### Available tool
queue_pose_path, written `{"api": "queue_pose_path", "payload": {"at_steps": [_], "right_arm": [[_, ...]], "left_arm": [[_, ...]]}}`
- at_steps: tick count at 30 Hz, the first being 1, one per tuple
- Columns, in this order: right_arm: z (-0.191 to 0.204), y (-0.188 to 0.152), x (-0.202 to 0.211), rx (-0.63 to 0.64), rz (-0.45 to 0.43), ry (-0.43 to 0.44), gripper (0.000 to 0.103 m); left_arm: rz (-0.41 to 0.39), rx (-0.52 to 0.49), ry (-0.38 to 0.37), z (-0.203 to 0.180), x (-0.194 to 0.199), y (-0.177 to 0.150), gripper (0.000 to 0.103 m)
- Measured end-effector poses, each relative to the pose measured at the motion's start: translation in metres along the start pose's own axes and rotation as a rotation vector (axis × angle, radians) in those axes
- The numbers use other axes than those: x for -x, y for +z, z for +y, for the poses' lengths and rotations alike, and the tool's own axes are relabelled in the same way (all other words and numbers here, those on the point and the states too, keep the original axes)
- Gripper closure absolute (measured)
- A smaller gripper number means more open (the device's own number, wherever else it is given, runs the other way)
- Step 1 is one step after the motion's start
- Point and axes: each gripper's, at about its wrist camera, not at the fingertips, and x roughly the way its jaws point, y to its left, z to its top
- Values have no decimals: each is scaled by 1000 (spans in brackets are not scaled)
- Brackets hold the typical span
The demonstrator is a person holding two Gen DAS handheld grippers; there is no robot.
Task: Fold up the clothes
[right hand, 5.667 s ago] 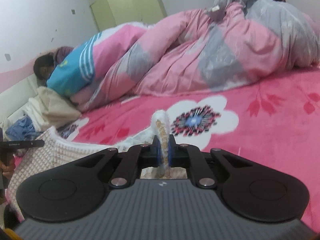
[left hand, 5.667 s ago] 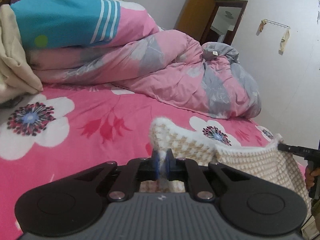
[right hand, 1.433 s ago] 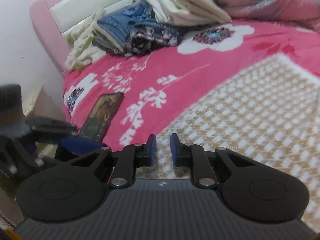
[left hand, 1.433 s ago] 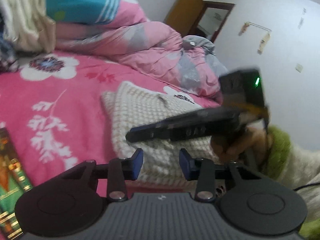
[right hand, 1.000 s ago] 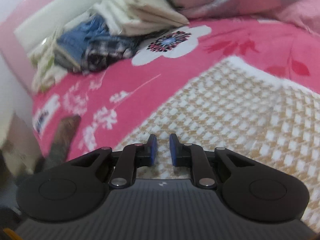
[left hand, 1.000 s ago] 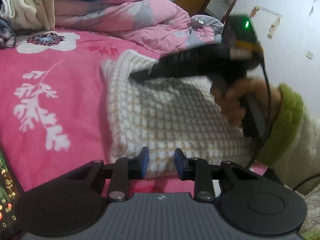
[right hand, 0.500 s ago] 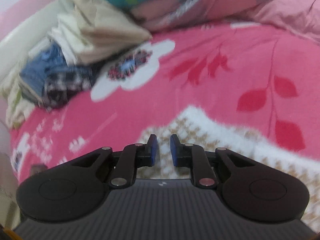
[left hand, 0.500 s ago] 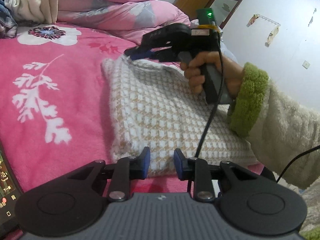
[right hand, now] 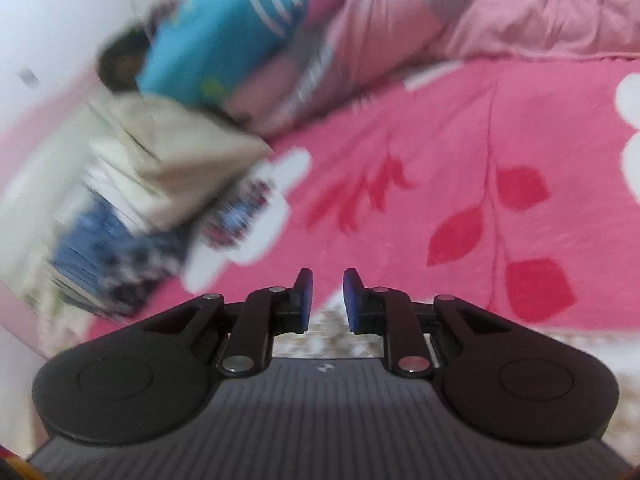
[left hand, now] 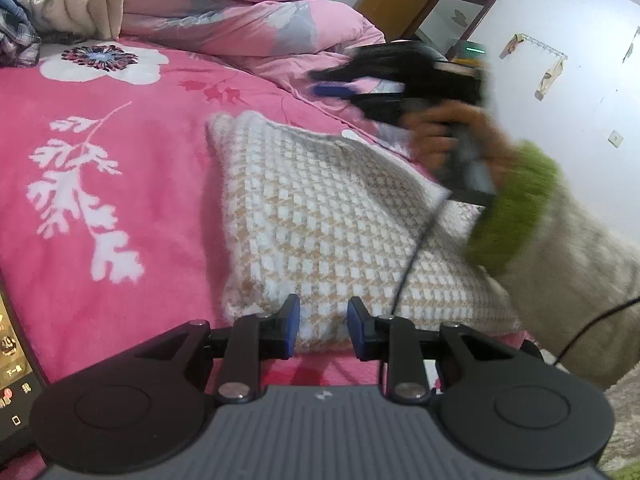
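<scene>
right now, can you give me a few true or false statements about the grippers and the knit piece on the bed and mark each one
1. The left gripper is open, with nothing between its fingers. True.
2. The checked knit garment hangs in the air. False: it lies on the pink floral bedsheet.
3. The right gripper is above the garment's far end. True.
4. The right gripper is shut on the garment. False: its fingers are apart and hold nothing.
5. A stack of clothes sits at the head of the bed. True.

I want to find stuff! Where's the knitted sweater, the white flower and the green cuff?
sweater [left hand: 320,216], left wrist view, middle of the checked knit
flower [left hand: 100,65], left wrist view, dark centre
cuff [left hand: 516,208], left wrist view, fuzzy band
</scene>
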Motion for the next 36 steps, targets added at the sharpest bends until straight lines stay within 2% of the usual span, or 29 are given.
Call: {"api": "queue_pose_path", "payload": {"at_steps": [3, 6, 12, 16, 20, 23, 25, 27, 32, 36], "right_arm": [[-11, 0, 63, -46, -77, 71, 86], [-27, -10, 131, -84, -150, 102, 85], [-63, -68, 221, -137, -240, -43, 85], [-88, -107, 280, -173, -300, -140, 85], [-112, -146, 340, -208, -360, -238, 85], [-129, -175, 382, -233, -399, -306, 85], [-134, -193, 383, -231, -389, -315, 85], [-129, -204, 381, -166, -362, -333, 85], [-119, -220, 362, 78, -271, -361, 87], [-141, -225, 328, 96, -155, -520, 87]], "left_arm": [[4, -8, 6, -5, -1, 2, 66], [12, -33, 28, -12, 0, 4, 64], [-12, -76, 55, -28, 14, 15, 61], [-23, -128, 44, -47, 16, 27, 61], [15, -173, -11, -73, -11, 41, 61], [44, -269, -36, -101, -41, 44, 61], [62, -334, -46, -120, -62, 46, 61], [83, -394, -49, -138, -84, 47, 61], [149, -458, 39, -153, -124, 39, 61], [167, -470, 44, -154, -125, 39, 61]]}}
